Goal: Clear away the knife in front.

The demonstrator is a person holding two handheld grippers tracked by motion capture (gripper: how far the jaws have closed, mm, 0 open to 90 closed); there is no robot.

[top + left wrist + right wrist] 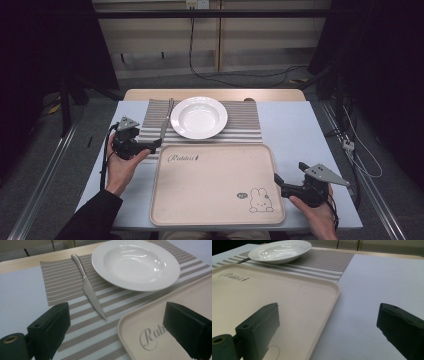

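A white deep plate (199, 117) (136, 263) (279, 251) rests on a striped placemat (240, 122) (75, 325) (324, 262). Left of the plate a silver knife (165, 122) (91, 293) lies on the mat, blade toward me. In front of the mat is a beige tray (210, 185) (150, 340) (274, 295) with a rabbit drawing. My left gripper (147, 141) (117, 315) is open at the tray's far left corner, just short of the knife tip. By the tray's right edge my right gripper (290, 173) (328, 312) is open, one jaw over the tray and one over the table.
The pale table top (295, 130) (382, 282) has bare room right of the tray and mat. A wooden strip (215, 94) runs along the table's far edge. Cables trail on the floor behind the table.
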